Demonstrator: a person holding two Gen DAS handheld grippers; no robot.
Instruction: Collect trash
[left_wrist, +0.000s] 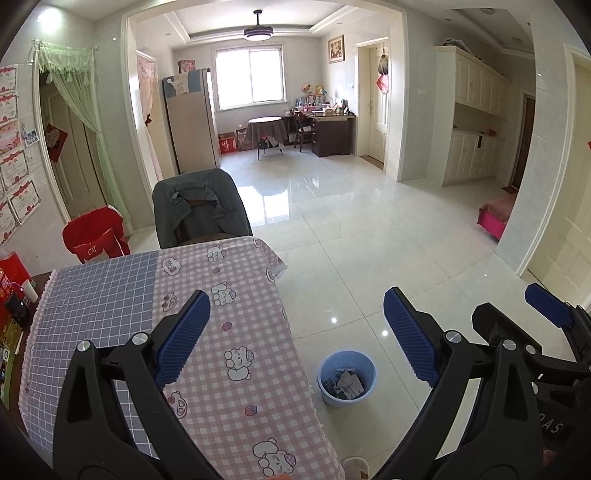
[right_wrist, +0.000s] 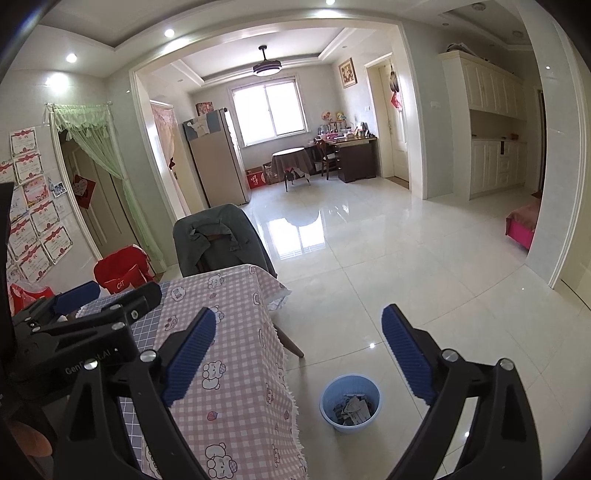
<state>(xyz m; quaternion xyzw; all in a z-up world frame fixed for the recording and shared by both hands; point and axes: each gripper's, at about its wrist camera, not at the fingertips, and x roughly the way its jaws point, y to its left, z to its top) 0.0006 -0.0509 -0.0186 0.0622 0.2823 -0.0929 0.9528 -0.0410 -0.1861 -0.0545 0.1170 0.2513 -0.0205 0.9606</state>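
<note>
A light blue waste bin (left_wrist: 346, 377) stands on the tiled floor beside the table and holds crumpled paper trash (left_wrist: 345, 384). It also shows in the right wrist view (right_wrist: 350, 402). My left gripper (left_wrist: 295, 332) is open and empty, held above the table's right edge and the bin. My right gripper (right_wrist: 299, 350) is open and empty, also above the bin. The right gripper shows at the right edge of the left wrist view (left_wrist: 524, 317). The left gripper shows at the left of the right wrist view (right_wrist: 107, 295). No loose trash shows on the table.
The table wears a pink and blue checked cloth (left_wrist: 207, 325). A chair draped with a grey jacket (left_wrist: 201, 206) stands at its far end, a red-covered chair (left_wrist: 96, 238) to the left. Clutter (left_wrist: 13, 295) sits at the table's left edge. Open tiled floor (left_wrist: 369, 229) lies beyond.
</note>
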